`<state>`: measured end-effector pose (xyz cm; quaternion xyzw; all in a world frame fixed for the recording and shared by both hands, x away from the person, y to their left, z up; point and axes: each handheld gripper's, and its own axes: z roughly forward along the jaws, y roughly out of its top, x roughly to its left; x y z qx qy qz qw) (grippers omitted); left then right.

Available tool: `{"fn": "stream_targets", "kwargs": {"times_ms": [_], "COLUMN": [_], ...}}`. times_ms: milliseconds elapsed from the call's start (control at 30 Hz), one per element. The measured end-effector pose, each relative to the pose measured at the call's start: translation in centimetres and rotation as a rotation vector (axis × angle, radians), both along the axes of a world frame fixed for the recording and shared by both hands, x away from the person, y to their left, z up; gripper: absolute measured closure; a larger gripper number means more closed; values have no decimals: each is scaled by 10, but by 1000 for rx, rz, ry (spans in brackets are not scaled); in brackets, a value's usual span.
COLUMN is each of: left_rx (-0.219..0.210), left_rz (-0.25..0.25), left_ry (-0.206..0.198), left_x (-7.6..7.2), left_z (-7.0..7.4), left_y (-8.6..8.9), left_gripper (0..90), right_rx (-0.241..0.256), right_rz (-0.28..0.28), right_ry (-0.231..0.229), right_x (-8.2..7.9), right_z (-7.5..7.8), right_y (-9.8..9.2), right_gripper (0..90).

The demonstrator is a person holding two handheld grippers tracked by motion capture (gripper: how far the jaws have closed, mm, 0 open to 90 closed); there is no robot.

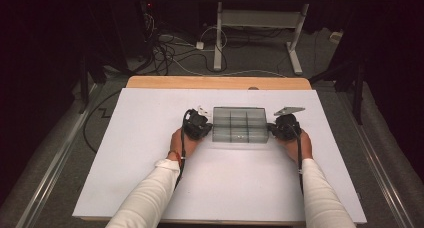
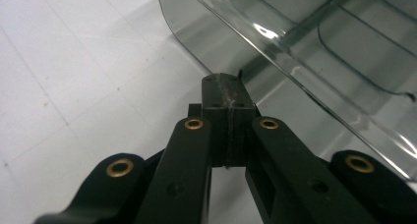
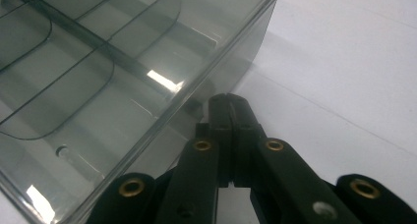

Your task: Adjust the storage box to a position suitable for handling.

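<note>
clear divided box (image 1: 239, 124) sits mid-table, long axis 9-to-3 o'clock. left gripper (image 1: 198, 125) at its 9 o'clock end, right gripper (image 1: 284, 127) at 3 o'clock, both equally near (jaws pressed together, nothing between them), tips at box walls.

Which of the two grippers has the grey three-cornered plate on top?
The right gripper, at the right end of the clear divided box. Its grey plate sticks out above it; the left gripper has none showing.
</note>
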<state>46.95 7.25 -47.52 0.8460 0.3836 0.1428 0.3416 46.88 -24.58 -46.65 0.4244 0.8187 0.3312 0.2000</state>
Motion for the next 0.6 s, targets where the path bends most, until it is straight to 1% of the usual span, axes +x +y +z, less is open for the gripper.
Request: {"fn": "stream_targets", "kwargs": {"times_ms": [100,133,200,233,267,300,367,400,433,467,500,533,567,600], "left_rx": [2,-6,-18,-17,-46,-46,-58,-51,-25,-25,-7,6,6,16], "left_rz": [-1,4,13,14,34,34,38,31,18,18,10,-1,-1,-11], "left_ry": [1,1,0,1,-2,-2,-10,-4,-10,-10,-22,-25,-25,-24], "left_x": [-2,-3,-6,-6,-10,-10,-15,-20,-22,-22,-25,-30,-30,-33], "left_z": [0,0,-1,-1,-3,-3,-4,-4,-3,-3,-3,-3,-3,-2], "left_y": [4,6,13,15,20,20,26,32,35,35,37,42,42,44], "left_gripper": [880,880,880,880,880,880,880,881,881,880,880,880,881,881], "right_rx": [1,-7,-10,-22,-26,-26,-54,-57,-54,-54,-52,-38,-38,-33], "right_rz": [3,13,15,34,36,36,46,49,58,58,59,65,65,70], "right_ry": [-1,-1,-2,-7,-8,-8,-20,-32,-32,-32,-32,-30,-30,-31], "right_x": [-1,-3,-5,-8,-9,-9,-13,-18,-19,-19,-21,-25,-25,-27], "right_z": [0,0,0,0,0,0,1,0,0,0,-1,-1,-1,-2], "right_y": [3,7,10,16,20,20,27,32,34,34,37,40,40,41], "right_gripper": [900,900,900,900,900,900,900,900,900,900,900,900,900,900]}}
